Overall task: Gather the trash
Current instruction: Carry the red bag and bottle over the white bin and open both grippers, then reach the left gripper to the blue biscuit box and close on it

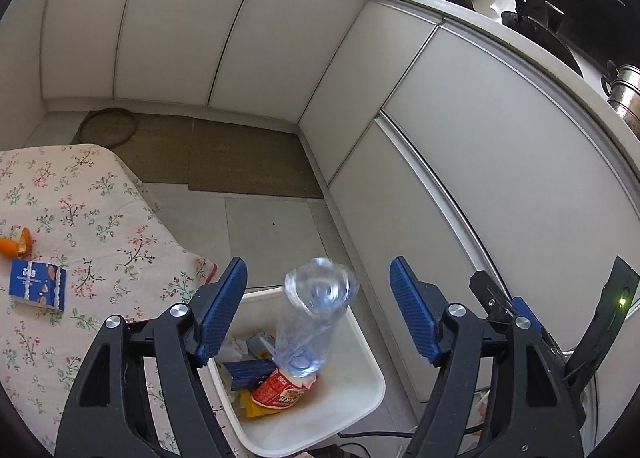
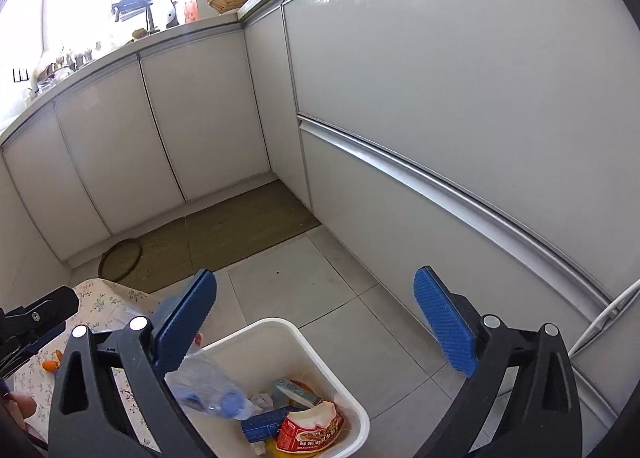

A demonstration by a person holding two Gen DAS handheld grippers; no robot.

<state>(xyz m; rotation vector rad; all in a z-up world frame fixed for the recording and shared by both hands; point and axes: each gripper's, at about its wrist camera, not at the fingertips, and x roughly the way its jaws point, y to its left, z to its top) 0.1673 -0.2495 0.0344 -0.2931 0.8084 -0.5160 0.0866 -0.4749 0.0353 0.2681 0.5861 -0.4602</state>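
Clear plastic bottle (image 1: 316,322) was dropping into white bin (image 1: 360,410), far end up | left tongs (image 1: 318,310) spread, bottle loose between | right tongs (image 2: 316,322) spread, empty | left: orange peel (image 1: 18,244), blue box (image 1: 38,284) on floral surface (image 1: 100,218)

My right gripper (image 2: 316,322) gapes wide over white bin (image 2: 352,398); clear bottle (image 2: 208,390) tipped inside among wrappers.

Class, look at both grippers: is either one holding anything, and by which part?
Nothing is held. The left gripper and right gripper are open; the plastic bottle drops free into the white bin.
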